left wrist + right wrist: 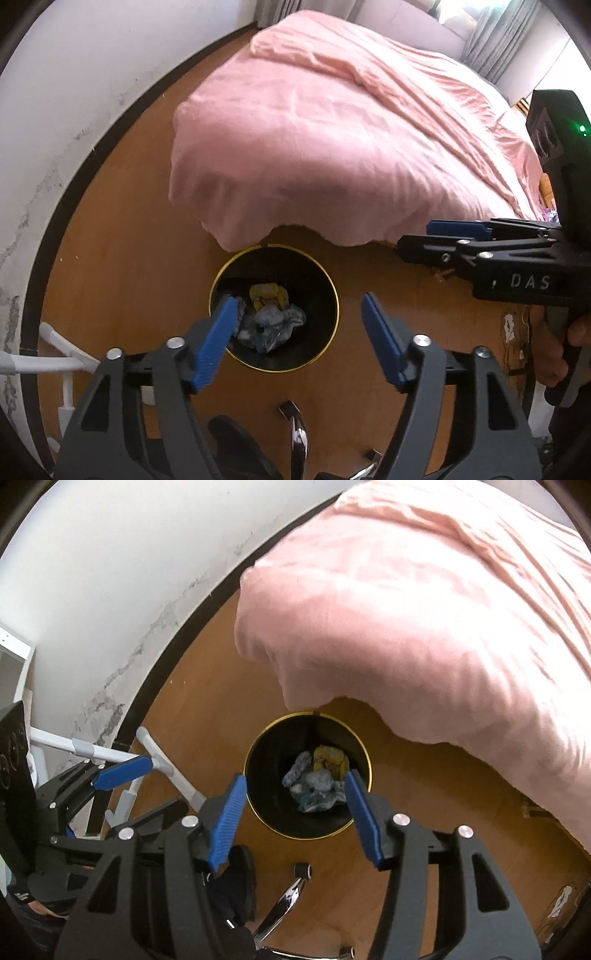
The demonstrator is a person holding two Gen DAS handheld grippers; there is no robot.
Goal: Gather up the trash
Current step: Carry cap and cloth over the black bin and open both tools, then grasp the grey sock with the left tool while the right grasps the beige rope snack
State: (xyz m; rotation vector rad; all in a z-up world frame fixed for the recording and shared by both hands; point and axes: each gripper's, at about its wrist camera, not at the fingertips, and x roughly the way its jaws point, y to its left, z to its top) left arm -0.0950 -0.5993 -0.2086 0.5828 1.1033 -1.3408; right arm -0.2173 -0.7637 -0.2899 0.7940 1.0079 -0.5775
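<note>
Floor: you have bare orange-brown wood floor (122,258) running from the near edge to the far wall.
Bin: your black gold-rimmed bin (328,325) stands on it, just beside the bed's near end.
Bed: the bed under its pink cover (332,140) sits on the floor, far and right.
Rack: white tubing (166,768) stands at your left.

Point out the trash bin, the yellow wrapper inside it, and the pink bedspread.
trash bin (332,321): left wrist view, on its inner black wall at the right side.
yellow wrapper (330,760): right wrist view, on its crumpled middle.
pink bedspread (314,129): left wrist view, on its top surface.
</note>
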